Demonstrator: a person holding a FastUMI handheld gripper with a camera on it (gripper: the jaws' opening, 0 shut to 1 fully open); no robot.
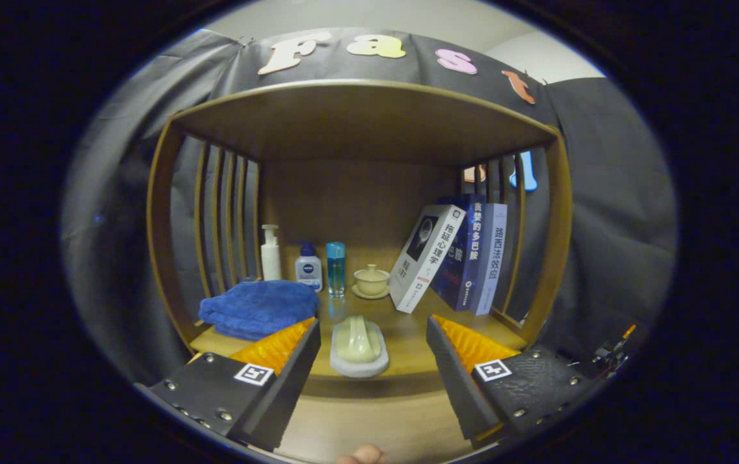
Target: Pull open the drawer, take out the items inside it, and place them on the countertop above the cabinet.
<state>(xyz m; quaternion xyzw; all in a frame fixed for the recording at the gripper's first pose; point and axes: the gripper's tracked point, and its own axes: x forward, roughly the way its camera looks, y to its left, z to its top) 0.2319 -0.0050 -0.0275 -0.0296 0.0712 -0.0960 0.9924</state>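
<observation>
Between the wide-open gripper [373,332] fingers, apart from them, lies the soap dish [358,350].

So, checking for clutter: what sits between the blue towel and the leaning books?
In the gripper view, a pale soap on its dish, centred ahead of the open tongs.

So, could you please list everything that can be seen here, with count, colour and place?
soap dish: 1, pale grey, on the shelf board between the fingers, holding a soap
soap: 1, pale green, in the dish
towel: 1, blue, folded, left of the dish
pump bottle: 1, white, at the back left
lotion bottle: 1, white with blue cap, beside the pump bottle
tall bottle: 1, clear blue, next in that row
lidded cup: 1, beige, on a saucer, centre back
books: 3, white, dark blue, pale blue, leaning at right
shelf unit: 1, brown wood, slatted sides
gripper: 1, open, fingers either side of the dish
fingertip: 1, below the fingers
</observation>
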